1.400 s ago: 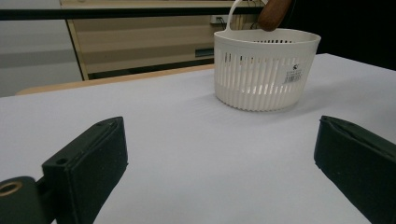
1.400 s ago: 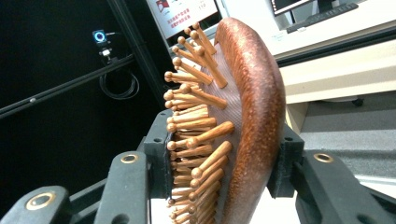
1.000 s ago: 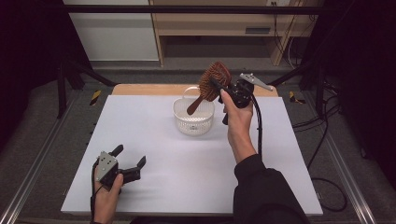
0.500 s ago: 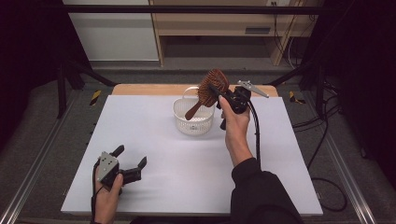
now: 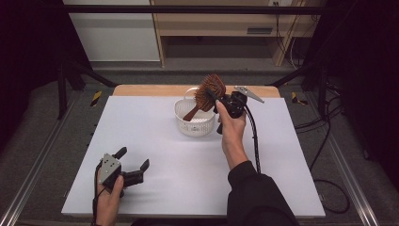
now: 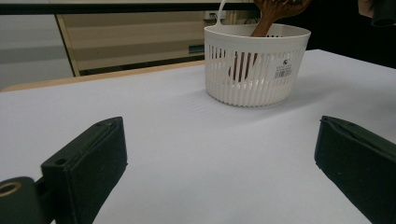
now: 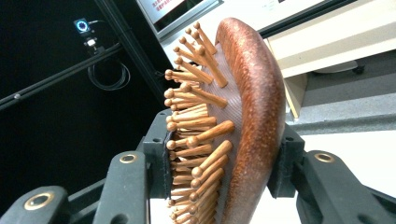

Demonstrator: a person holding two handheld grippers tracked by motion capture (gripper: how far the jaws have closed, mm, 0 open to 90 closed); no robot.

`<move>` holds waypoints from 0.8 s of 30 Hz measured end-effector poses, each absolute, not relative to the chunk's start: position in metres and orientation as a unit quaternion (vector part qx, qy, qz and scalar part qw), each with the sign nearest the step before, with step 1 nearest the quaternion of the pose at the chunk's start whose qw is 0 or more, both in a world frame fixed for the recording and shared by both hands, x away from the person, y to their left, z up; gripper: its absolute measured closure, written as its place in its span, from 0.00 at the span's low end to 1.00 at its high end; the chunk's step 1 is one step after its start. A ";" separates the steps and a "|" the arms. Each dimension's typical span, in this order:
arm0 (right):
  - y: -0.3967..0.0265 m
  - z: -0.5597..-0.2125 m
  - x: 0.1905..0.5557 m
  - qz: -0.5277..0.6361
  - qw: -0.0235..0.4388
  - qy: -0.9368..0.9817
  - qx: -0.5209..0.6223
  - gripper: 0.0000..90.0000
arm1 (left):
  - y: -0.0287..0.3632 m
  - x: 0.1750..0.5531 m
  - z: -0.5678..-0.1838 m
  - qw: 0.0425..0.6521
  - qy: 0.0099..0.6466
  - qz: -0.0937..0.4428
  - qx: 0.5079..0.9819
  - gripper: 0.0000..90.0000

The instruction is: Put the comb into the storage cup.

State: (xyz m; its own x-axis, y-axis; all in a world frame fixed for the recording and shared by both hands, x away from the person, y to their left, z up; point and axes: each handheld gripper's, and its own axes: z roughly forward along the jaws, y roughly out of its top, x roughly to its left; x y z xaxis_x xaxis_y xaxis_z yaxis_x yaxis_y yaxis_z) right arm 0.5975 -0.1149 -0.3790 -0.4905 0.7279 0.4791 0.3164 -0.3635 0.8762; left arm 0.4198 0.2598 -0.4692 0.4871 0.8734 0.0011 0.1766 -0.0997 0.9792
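The right gripper [image 5: 217,101] is clenched on the head of a wooden hairbrush [image 5: 209,90], one jaw pressing into the bristle pins, the other against the rounded back. The brush hangs tilted over the white slatted basket [image 5: 188,123] at the far middle of the white table [image 5: 155,141], its handle end dipping inside the basket. The left gripper [image 5: 134,162] rests on the near left part of the table, well apart from the basket, jaws spread wide with nothing between them
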 end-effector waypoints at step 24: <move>-0.110 -0.394 0.600 0.673 0.137 0.535 0.492 0.58 | 0.261 0.419 -0.469 0.546 0.396 0.321 0.665 0.02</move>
